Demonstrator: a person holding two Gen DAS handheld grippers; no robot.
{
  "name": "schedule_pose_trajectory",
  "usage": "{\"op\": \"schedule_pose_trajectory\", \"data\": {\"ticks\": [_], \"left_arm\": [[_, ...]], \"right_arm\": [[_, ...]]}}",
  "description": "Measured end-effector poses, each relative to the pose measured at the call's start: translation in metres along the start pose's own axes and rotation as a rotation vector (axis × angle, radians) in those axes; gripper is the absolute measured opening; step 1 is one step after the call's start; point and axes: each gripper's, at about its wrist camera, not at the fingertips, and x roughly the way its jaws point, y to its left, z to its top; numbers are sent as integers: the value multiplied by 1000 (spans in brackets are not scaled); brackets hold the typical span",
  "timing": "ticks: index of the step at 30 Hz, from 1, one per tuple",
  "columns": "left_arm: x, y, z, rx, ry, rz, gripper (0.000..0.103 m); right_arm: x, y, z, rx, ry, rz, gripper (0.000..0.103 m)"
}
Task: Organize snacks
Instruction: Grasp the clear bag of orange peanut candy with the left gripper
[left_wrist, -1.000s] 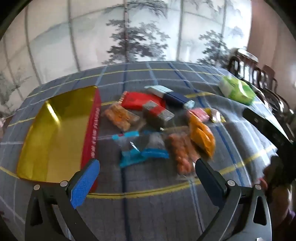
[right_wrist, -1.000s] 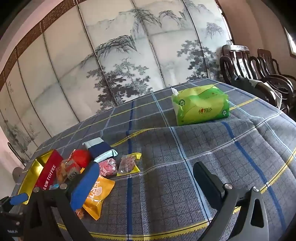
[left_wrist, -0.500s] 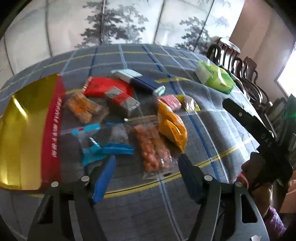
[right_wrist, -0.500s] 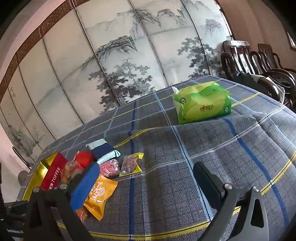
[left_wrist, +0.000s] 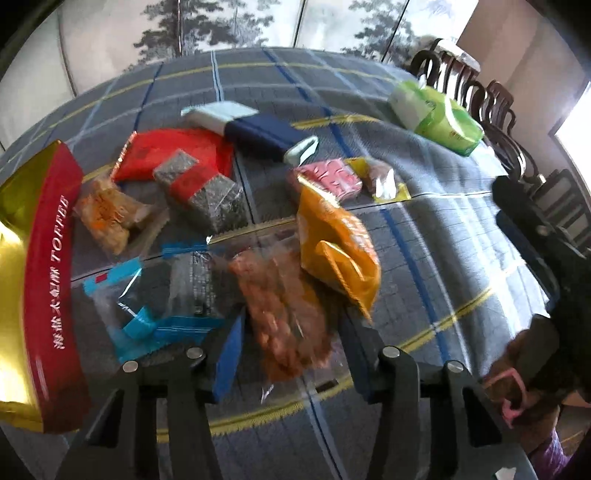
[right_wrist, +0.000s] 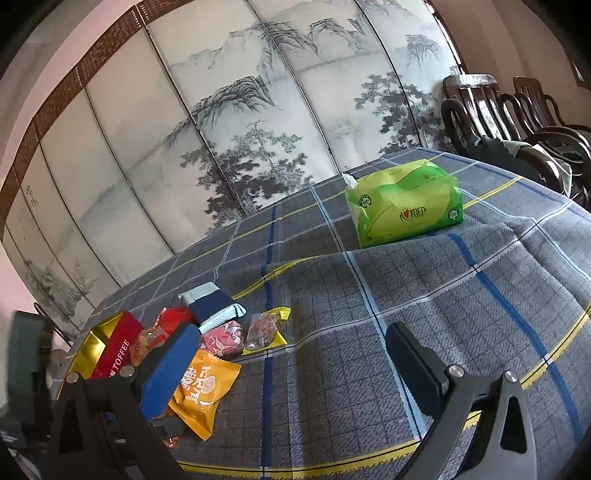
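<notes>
Through the left wrist camera, the left gripper (left_wrist: 291, 350) is pointing steeply down over a clear bag of reddish-brown snacks (left_wrist: 284, 314) lying on the plaid-covered bench (left_wrist: 436, 236). Its jaws have just been closing and are standing fairly narrow, one on each side of the bag; whether the pads are pressing the wrapper yet is blurred, so I cannot tell. The bag is crinkly and see-through, showing lumpy orange-brown pieces inside. Just beside it, toward the far right, an orange pouch (left_wrist: 338, 254) is lying tilted, overlapping its edge. On the other side a clear packet with blue trim (left_wrist: 155, 306) is resting, and behind that a dark block with a red band (left_wrist: 201, 194), a red packet (left_wrist: 173, 153), a pale orange packet (left_wrist: 109, 216), a pink packet (left_wrist: 328, 177) and a navy and white box (left_wrist: 255, 131). A red and gold toffee box (left_wrist: 40, 280) is sitting open at the left. A green tissue pack (left_wrist: 436, 114) is lying well apart at the far right.

Through the right wrist camera, the right gripper (right_wrist: 291, 365) is hanging with jaws wide and nothing between them, over bare cloth. The snacks are clustering at the lower left, the orange pouch (right_wrist: 207, 387) nearest, the tissue pack (right_wrist: 404, 203) farther back.
</notes>
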Motion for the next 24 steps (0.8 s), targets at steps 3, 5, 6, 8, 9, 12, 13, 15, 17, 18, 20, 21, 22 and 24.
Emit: {"op": "schedule_pose_trajectory", "data": {"ticks": [3,5,6,8,9,12,13,15,17,18,20,21,22,24], "left_arm": [[3,-3,4,29,-6,20,48],[5,-5,6,36,-6,14,58],[6,-6,6,35,-5,1,65],[6,-10,5,55,-17,16,66],[7,-14,4,77,-31,47,52],[3,-14,0,86,-50,87,35],[1,-11,-2,66,-48,69,35],[-8,-7,-12,37,-46,50,35],[-18,-5,-24,16,-54,34,35],[-26,-4,-31,2,-56,26,35],[-38,0,-42,-18,-57,13,35],[-45,2,-48,-23,-63,8,35],[-53,2,-52,-22,-73,12,35],[-66,2,-59,-12,-96,25,35]], "right_arm": [[-1,-1,0,4,-3,10,103],[-1,-2,0,6,-2,14,103],[0,-2,0,7,-1,16,103],[-1,-2,0,9,-1,19,103],[0,-2,0,11,-2,19,103],[0,-3,0,18,-2,21,103],[0,-4,0,22,-2,21,103],[-1,-6,0,31,-5,22,103],[0,-10,0,42,5,20,103],[3,-11,1,40,36,17,103],[8,-12,1,30,97,13,103],[7,-12,0,18,115,25,103],[7,-9,-2,1,131,42,103],[5,0,-8,-54,178,60,103]]}}
